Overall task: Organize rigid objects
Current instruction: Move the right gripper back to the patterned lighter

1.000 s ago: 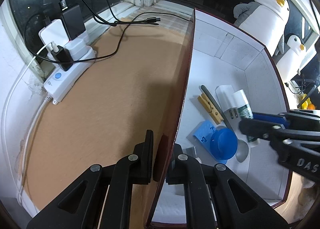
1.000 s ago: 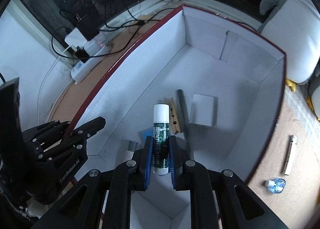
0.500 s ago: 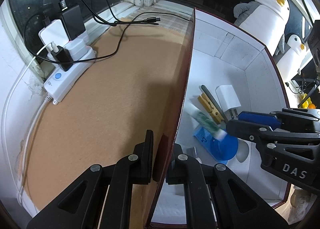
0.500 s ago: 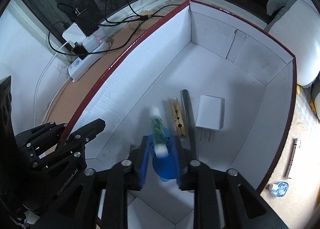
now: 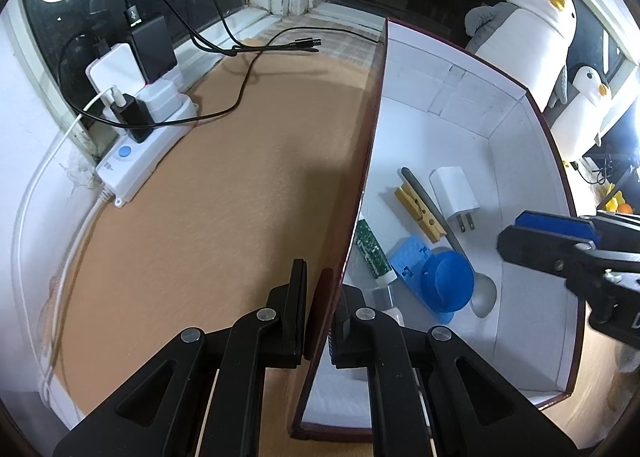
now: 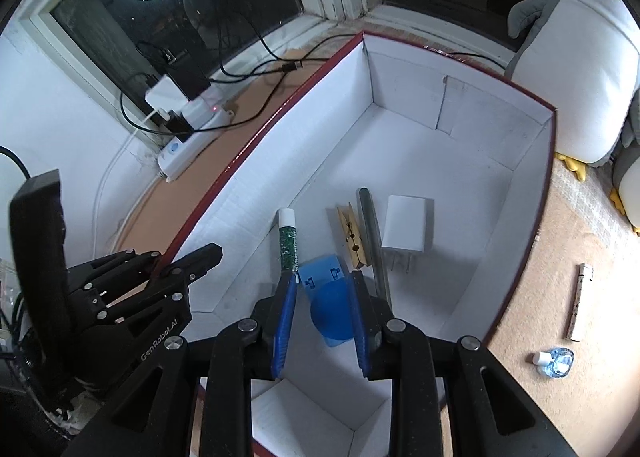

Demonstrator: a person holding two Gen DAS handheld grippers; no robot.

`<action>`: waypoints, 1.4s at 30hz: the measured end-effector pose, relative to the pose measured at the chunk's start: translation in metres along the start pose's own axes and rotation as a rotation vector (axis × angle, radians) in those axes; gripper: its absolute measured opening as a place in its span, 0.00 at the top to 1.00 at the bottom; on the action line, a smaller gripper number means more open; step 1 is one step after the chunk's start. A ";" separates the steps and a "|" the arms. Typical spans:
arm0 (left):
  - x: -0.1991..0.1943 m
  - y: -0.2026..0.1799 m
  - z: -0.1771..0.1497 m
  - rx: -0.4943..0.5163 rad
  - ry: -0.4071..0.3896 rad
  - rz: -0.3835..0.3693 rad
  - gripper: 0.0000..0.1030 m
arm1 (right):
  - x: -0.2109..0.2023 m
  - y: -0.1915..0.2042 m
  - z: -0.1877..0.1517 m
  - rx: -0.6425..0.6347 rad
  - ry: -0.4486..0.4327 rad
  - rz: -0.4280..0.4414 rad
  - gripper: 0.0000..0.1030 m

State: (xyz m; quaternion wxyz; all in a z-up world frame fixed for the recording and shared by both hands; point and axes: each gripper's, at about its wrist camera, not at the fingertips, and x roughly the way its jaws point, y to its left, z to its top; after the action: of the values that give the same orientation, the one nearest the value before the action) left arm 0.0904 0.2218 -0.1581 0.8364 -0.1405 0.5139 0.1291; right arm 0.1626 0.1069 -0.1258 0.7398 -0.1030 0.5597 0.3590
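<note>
- Inside the white box point(image 6: 460, 145), near its left wall, the lip balm tube point(image 6: 289, 239) now lies flat on the floor, white cap toward the far end; a second ago it stood upright between the right gripper's pads, and half a second ago it was a falling blur.
- The right gripper point(image 6: 322, 317) has let go: its blue-padded fingers point(image 6: 285, 317) are spread apart with nothing between them, hanging above the blue plastic piece point(image 6: 330, 305).
- From the left wrist view the tube point(image 5: 372, 251) rests just beside the red-edged wall, left of the blue piece point(image 5: 440, 281).
- The left gripper point(image 5: 318, 321) remains clenched on the box's near-left wall point(image 5: 362, 193), one finger outside and one inside, as in both earlier frames.
- Unmoved on the box floor: the wooden clothespin point(image 6: 352, 237), the grey spoon point(image 6: 372, 237) alongside it, and the white charger point(image 6: 406, 229) to their right.
- A small grey-capped item point(image 5: 382, 297) sits by the left gripper's inner finger; what it is I cannot quite make out.
- Outside the box, on the tan mat point(image 6: 560, 297) to the right, lie a slim tube point(image 6: 578, 307) and a small clear bottle point(image 6: 556, 363).
- Far left, the power strip point(image 5: 148, 153) with its plugs sits against the window.
</note>
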 end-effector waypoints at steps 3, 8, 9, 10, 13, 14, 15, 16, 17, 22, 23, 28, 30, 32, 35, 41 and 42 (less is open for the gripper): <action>-0.002 0.002 -0.001 -0.005 0.001 0.001 0.93 | -0.010 -0.005 -0.004 0.005 -0.019 -0.002 0.76; -0.006 0.002 -0.007 -0.009 0.010 0.012 0.93 | -0.026 -0.020 -0.015 0.039 -0.048 0.002 0.76; -0.006 0.003 -0.008 -0.012 0.014 0.011 0.93 | -0.030 -0.025 -0.018 0.047 -0.055 -0.001 0.75; -0.007 0.003 -0.009 -0.015 0.015 0.011 0.93 | -0.032 -0.028 -0.020 0.053 -0.060 -0.003 0.75; -0.010 0.003 -0.012 -0.014 0.020 0.016 0.93 | -0.043 -0.044 -0.030 0.083 -0.077 -0.011 0.71; -0.011 0.003 -0.013 -0.014 0.020 0.018 0.93 | -0.046 -0.049 -0.033 0.093 -0.082 -0.012 0.71; -0.012 0.003 -0.014 -0.016 0.020 0.020 0.92 | -0.049 -0.054 -0.036 0.105 -0.087 -0.015 0.71; -0.013 0.003 -0.015 -0.018 0.021 0.021 0.92 | -0.052 -0.060 -0.039 0.115 -0.092 -0.019 0.71; -0.013 0.002 -0.016 -0.018 0.022 0.023 0.92 | -0.056 -0.066 -0.043 0.127 -0.097 -0.022 0.70; -0.018 0.000 -0.019 -0.018 0.023 0.023 0.86 | -0.068 -0.099 -0.062 0.182 -0.111 -0.056 0.63; -0.018 -0.001 -0.020 -0.015 0.022 0.025 0.85 | -0.070 -0.106 -0.066 0.195 -0.113 -0.063 0.63; -0.020 -0.003 -0.021 -0.018 0.023 0.033 0.84 | -0.079 -0.145 -0.087 0.273 -0.123 -0.098 0.62; -0.020 -0.004 -0.021 -0.018 0.025 0.037 0.84 | -0.082 -0.162 -0.098 0.308 -0.124 -0.116 0.60; -0.020 -0.005 -0.021 -0.018 0.027 0.040 0.84 | -0.083 -0.177 -0.107 0.339 -0.121 -0.134 0.59; -0.020 -0.005 -0.021 -0.018 0.028 0.041 0.84 | -0.082 -0.196 -0.119 0.373 -0.111 -0.161 0.59; -0.018 -0.005 -0.022 -0.016 0.034 0.045 0.81 | -0.074 -0.226 -0.131 0.426 -0.086 -0.189 0.58; -0.018 -0.005 -0.022 -0.015 0.035 0.046 0.80 | -0.073 -0.230 -0.131 0.431 -0.084 -0.190 0.58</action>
State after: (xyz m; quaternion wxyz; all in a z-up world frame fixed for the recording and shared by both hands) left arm 0.0667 0.2075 -0.1507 0.8229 -0.1371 0.5306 0.1499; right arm 0.2040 -0.1615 -0.1634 0.7976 0.0202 0.5800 0.1640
